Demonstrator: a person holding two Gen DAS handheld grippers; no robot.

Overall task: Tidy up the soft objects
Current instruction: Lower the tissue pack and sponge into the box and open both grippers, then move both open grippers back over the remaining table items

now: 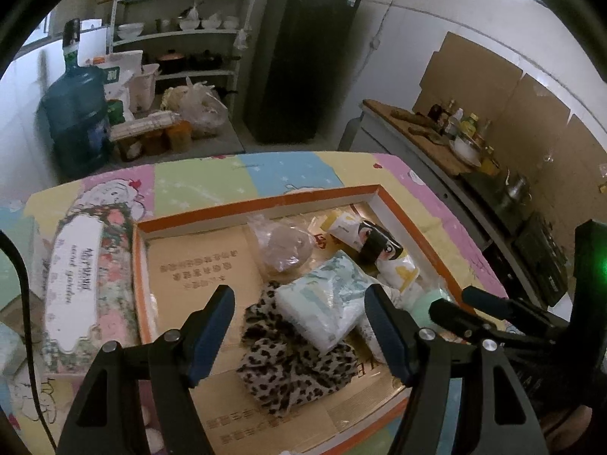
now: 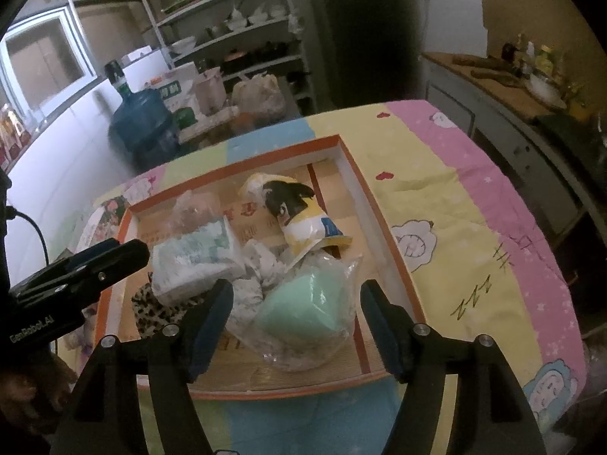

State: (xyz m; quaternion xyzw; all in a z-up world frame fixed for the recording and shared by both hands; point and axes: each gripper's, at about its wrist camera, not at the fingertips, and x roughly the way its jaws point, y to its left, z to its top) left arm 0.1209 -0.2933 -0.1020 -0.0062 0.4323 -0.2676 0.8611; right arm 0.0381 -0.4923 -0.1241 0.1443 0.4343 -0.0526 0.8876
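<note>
A shallow orange-rimmed box (image 1: 261, 203) lies on the table and holds the soft items. Within it are a leopard-print cloth (image 1: 292, 375), a pale tissue pack (image 1: 326, 303) lying on that cloth, a clear bag with a brownish lump (image 1: 284, 246), a yellow-white cartoon pouch (image 1: 375, 246) and a bagged mint-green sponge (image 2: 303, 303). My left gripper (image 1: 299, 295) hovers open over the tissue pack, its pads clear of it. My right gripper (image 2: 296, 290) hangs open above the green sponge without touching it. Each gripper shows in the other's view: right gripper (image 1: 455, 303), left gripper (image 2: 129, 252).
A floral tissue box (image 1: 83, 284) lies left of the orange-rimmed box on the patchwork tablecloth (image 1: 246, 174). Beyond the table stand a blue water jug (image 1: 76, 113), shelves with dishes (image 1: 182, 30) and a dark fridge (image 1: 303, 57). A counter with bottles (image 1: 436, 129) runs along the right.
</note>
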